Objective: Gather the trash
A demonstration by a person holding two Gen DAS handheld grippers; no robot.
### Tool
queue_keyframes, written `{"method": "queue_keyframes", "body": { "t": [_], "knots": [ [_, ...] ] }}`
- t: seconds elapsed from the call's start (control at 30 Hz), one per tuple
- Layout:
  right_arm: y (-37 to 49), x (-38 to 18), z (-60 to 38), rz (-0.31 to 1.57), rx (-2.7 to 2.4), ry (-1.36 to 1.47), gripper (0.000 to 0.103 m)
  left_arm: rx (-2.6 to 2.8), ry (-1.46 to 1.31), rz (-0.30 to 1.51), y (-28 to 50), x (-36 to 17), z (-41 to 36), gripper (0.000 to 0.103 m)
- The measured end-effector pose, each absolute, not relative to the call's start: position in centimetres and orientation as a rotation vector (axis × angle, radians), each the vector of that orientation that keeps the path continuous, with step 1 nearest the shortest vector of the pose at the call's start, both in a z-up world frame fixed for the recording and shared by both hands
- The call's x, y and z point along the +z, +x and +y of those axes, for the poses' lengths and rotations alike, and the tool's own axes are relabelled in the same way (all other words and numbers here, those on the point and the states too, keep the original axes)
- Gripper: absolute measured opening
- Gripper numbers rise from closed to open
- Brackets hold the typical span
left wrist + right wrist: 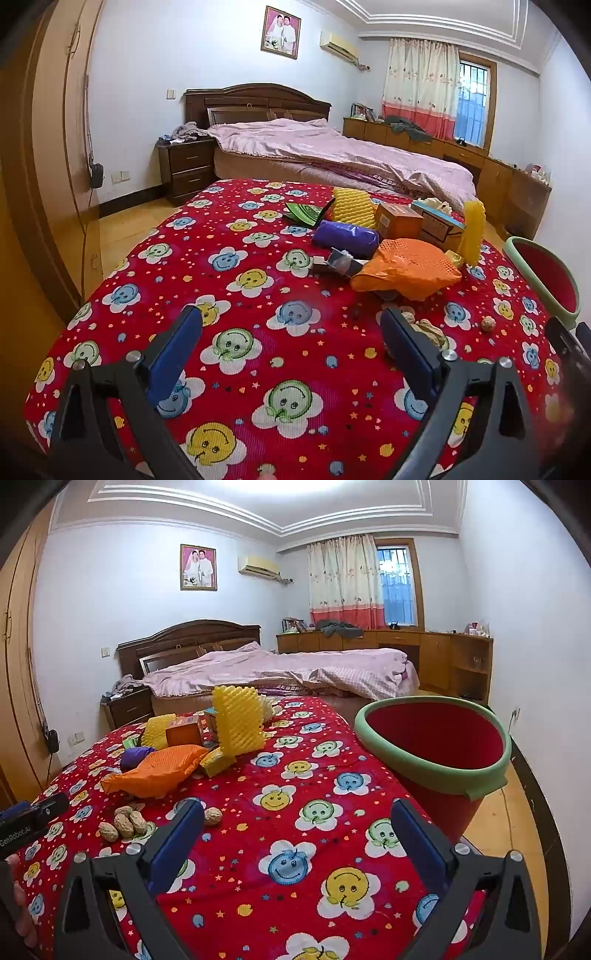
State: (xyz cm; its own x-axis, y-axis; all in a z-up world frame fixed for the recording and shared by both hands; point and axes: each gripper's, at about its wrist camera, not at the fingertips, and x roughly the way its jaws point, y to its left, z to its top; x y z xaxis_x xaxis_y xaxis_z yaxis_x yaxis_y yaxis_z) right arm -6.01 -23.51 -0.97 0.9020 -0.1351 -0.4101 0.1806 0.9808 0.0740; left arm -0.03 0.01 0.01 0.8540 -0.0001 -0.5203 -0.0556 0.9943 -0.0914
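Reading "GenRobot.AI" along left claw (35, 821)

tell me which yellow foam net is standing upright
The yellow foam net nearest the red bin stands on end; the other foam net, farther left, lies low among the boxes.

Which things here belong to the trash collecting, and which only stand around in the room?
For the job:
- red bin with green rim
- orange bag
- purple wrapper
- yellow foam netting
- small cartons
- peanut shells
- left gripper and right gripper, both open and empty

Just lying about:
- bed with pink quilt
- nightstand
- curtain
- framed photo
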Motion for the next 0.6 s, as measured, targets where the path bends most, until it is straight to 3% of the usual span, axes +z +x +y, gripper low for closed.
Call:
{"method": "queue_keyframes", "body": {
  "t": [0.6],
  "knots": [
    [-5.98,-1.02,-23.47,0.410,-0.165,0.104,0.103,0.033,-0.101,0.552,-0.03,0.02,0.08,0.097]
  ]
}}
